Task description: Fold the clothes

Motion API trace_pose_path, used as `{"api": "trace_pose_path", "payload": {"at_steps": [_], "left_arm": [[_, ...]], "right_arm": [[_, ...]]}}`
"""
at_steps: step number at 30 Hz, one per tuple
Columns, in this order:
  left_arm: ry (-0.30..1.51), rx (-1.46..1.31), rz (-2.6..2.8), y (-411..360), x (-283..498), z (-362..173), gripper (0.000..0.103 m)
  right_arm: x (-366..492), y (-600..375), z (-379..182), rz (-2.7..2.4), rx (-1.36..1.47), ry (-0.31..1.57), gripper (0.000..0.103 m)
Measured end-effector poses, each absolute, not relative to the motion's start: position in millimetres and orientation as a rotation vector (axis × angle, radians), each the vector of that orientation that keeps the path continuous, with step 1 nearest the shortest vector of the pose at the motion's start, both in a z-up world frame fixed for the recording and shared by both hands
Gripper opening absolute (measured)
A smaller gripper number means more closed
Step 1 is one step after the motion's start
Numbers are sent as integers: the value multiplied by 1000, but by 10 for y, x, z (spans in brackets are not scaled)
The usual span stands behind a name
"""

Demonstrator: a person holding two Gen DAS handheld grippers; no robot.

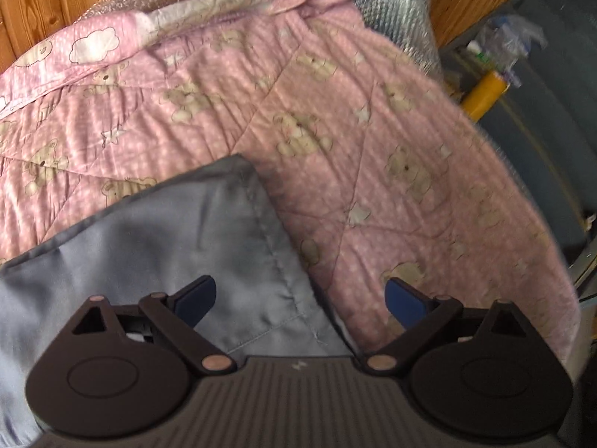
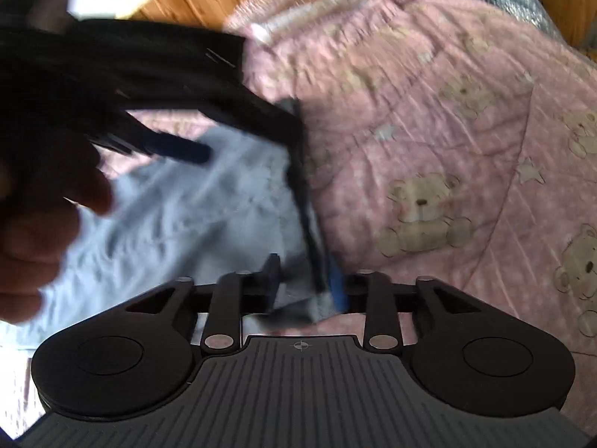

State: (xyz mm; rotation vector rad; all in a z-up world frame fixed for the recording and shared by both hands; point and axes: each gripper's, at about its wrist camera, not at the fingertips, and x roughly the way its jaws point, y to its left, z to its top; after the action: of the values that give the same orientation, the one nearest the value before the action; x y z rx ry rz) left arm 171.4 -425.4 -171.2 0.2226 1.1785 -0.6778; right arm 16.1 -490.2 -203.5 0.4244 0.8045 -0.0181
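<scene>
A grey-blue garment point(image 1: 156, 246) is laid on a pink quilt point(image 1: 373, 142) printed with bears and stars; the quilt is taken as the landmark. The garment is spread over the quilt's near part, with a stitched hem running along its edge.

The left tool point(image 1: 300, 298) is held above the garment's hem, its blue-padded fingers point(image 1: 201, 295) spread wide apart and nothing gripped between them.

The right tool point(image 2: 304, 283) is clenched on a bunched corner of the garment, at the edge where garment meets quilt; the frame is blurred, so the exact fold held cannot be made out. In the right wrist view, the left tool point(image 2: 246, 145) and the hand point(image 2: 41, 224) holding it are seen over the garment.

Wood panelling point(image 1: 56, 7) is seen beyond the quilt.
</scene>
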Motion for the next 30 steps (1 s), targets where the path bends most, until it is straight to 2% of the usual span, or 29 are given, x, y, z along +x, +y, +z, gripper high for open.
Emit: {"api": "trace_pose_path", "payload": {"at_steps": [3, 4, 5, 6, 7, 8, 10, 12, 14, 15, 16, 18, 23, 25, 30], "left_arm": [[1173, 259, -665, -4231, 1650, -1734, 99], [1163, 280, -668, -4215, 1624, -1734, 88], [1158, 272, -661, -4112, 1613, -1724, 74], [1161, 234, -646, -3930, 1617, -1707, 37], [1163, 196, -630, -3749, 1622, -1689, 11], [1165, 158, -614, -3568, 1626, -1672, 10], [1169, 81, -582, -3205, 1635, -1637, 9], [1171, 5, -549, -2842, 1644, -1602, 8], [1171, -71, -516, -2479, 1652, -1567, 8], [1171, -108, -500, -2298, 1657, -1549, 8], [1171, -146, -483, -2116, 1661, -1532, 9], [1169, -222, -449, -1753, 1670, -1497, 10], [1223, -311, -415, -1262, 1705, -1993, 16], [1208, -337, -414, -1209, 1685, -2040, 16], [1174, -351, -335, -1174, 1624, -2024, 14]], "right_arm": [[47, -4720, -1795, 65, 361, 707, 4], [18, -4657, -1726, 89, 337, 685, 3], [0, -4604, -1687, 105, 319, 676, 3], [-13, -4565, -1666, 116, 310, 669, 3], [-20, -4550, -1674, 119, 317, 666, 3], [-26, -4536, -1683, 121, 323, 664, 3], [-47, -4514, -1687, 127, 339, 655, 11], [-111, -4520, -1632, 140, 370, 627, 14], [-176, -4506, -1542, 178, 392, 604, 27], [-197, -4492, -1498, 199, 402, 601, 44], [-196, -4463, -1482, 221, 411, 611, 47], [-141, -4380, -1506, 262, 428, 655, 47], [178, -3870, -1669, 291, 360, 772, 42], [270, -3623, -1759, 302, 317, 814, 28], [343, -3115, -2047, 338, 216, 945, 21]]}}
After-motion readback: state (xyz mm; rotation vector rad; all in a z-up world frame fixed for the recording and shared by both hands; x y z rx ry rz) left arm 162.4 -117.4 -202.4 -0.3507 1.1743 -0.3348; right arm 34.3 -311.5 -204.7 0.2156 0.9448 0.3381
